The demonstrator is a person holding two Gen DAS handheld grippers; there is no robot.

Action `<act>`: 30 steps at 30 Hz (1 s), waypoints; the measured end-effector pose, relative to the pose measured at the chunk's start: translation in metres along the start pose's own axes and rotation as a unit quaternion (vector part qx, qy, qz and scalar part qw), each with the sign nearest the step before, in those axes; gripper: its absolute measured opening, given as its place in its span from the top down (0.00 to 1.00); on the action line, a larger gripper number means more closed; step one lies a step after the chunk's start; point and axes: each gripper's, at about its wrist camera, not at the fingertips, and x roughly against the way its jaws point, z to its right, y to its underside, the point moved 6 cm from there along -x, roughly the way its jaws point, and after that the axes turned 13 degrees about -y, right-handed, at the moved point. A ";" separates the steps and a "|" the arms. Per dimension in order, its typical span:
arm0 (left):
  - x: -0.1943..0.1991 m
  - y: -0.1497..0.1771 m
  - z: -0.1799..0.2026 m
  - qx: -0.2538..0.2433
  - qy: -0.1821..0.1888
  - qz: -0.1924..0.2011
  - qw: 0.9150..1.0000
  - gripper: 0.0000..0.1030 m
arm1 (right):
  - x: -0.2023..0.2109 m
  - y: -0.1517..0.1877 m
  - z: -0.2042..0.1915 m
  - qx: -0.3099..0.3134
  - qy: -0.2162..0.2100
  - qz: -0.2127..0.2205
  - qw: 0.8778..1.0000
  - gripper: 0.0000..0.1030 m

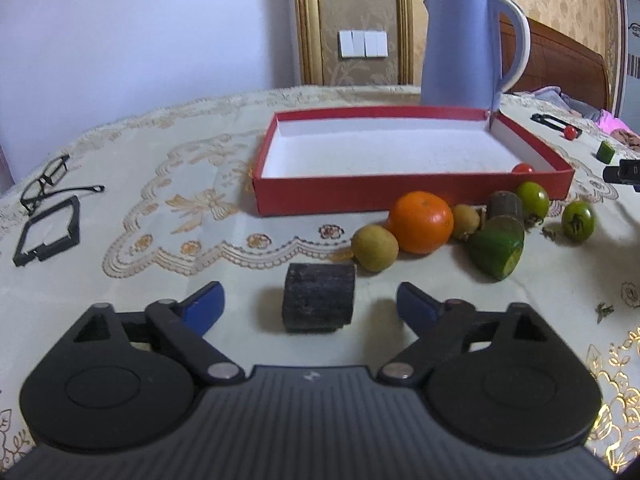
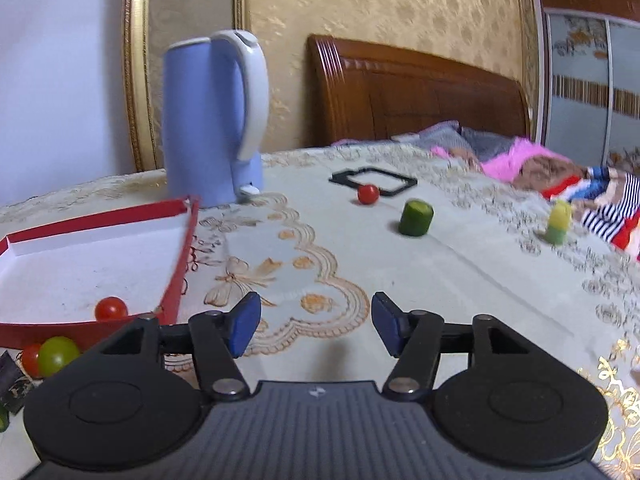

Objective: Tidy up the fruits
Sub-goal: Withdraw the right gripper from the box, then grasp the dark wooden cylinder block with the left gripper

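Note:
A red box (image 1: 400, 196) with a white inside lies on the table; one red cherry tomato (image 1: 522, 168) sits in its near right corner, also in the right wrist view (image 2: 111, 308). In front of it lie an orange (image 1: 421, 222), two kiwis (image 1: 375, 247), cucumber pieces (image 1: 497, 251) and green tomatoes (image 1: 532, 199). A dark block (image 1: 319, 303) lies between the fingers of my open left gripper (image 1: 310, 306). My right gripper (image 2: 316, 326) is open and empty over bare cloth. Ahead of it lie a red tomato (image 2: 368, 194), a cucumber piece (image 2: 416, 218) and a yellow-green piece (image 2: 558, 220).
A blue kettle (image 1: 464, 48) stands behind the box. Glasses (image 1: 50, 182) and a black frame (image 1: 48, 230) lie at the left; another black frame (image 2: 374, 180) lies far right. Clothes and a bed lie beyond the table's right edge.

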 end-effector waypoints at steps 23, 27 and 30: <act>0.005 0.000 0.000 0.018 0.019 0.010 1.000 0.70 | -0.022 0.010 -0.007 0.004 0.026 -0.065 0.998 0.41; 0.003 -0.003 -0.001 0.020 0.018 0.009 1.000 0.70 | -0.023 0.010 -0.004 -0.006 0.030 -0.070 0.997 0.30; 0.000 -0.008 -0.001 0.022 0.020 0.005 1.000 0.70 | -0.024 0.011 0.002 -0.018 0.044 -0.072 0.996 0.21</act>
